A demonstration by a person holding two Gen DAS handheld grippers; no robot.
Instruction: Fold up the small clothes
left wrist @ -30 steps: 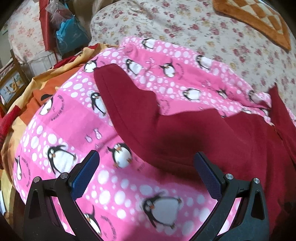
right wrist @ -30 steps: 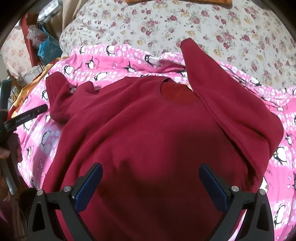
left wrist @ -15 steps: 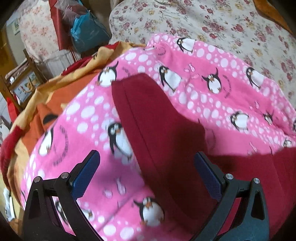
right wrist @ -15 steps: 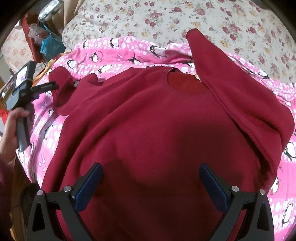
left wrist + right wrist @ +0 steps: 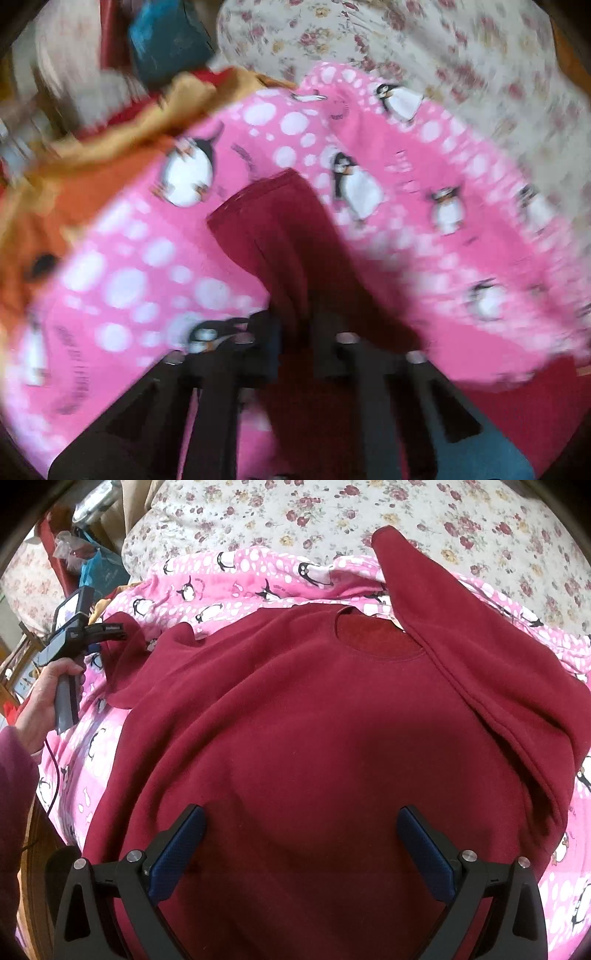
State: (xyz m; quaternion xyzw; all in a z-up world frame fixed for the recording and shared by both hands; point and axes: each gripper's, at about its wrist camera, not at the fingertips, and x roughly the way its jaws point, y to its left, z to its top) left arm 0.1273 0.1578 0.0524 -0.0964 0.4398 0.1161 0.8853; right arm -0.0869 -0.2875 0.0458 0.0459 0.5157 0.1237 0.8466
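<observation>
Spread over a penguin blanket (image 5: 258,583), the maroon sweater (image 5: 295,738) lies flat. Its sleeve (image 5: 280,229) has just been clamped by the left gripper (image 5: 295,347); the right gripper (image 5: 299,849) hangs wide, empty. The thin pinch could slip if pulled.

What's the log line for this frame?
left gripper: jaws just closed on sleeve | right gripper: open, over sweater | sweater: spread on blanket
</observation>
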